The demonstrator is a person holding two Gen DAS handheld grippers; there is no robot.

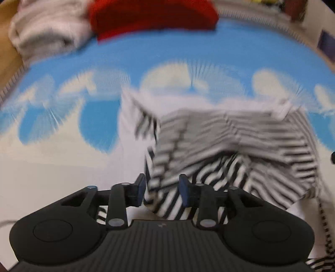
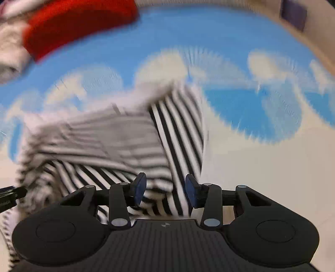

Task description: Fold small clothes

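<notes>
Blue cloth printed with white clouds (image 1: 129, 58) covered the whole surface, which looked like a bed or a table under a sheet; which of the two could not be told. Both views were smeared by motion. At the far edge lay a red garment (image 1: 152, 18) and, just left of it, a crumpled pale pink-white one (image 1: 46, 31).

A small black-and-white striped garment (image 1: 230, 142) lay in the middle of the cloth, near both cameras. It was partly doubled over, with one layer turned back over another so the stripes ran in different directions. It looked thin, light and very soft, likely to sag and slide if lifted by one point only. A hem corner or a folded edge would probably give the best hold, one corner to each side, to keep the fabric flat.

The left gripper (image 1: 161, 189) had its blue pads apart, with a fold of striped fabric lying in the gap and neither pad visibly pressing on it. The right gripper (image 2: 165, 189) stood the same way, pads spread, striped fabric (image 2: 117, 136) below and between them but apparently not pinched. Both looked released.

No brand, label or readable writing showed on the garments or the cloth. Each gripper body bore only a tiny pale emblem, too small to read.
</notes>
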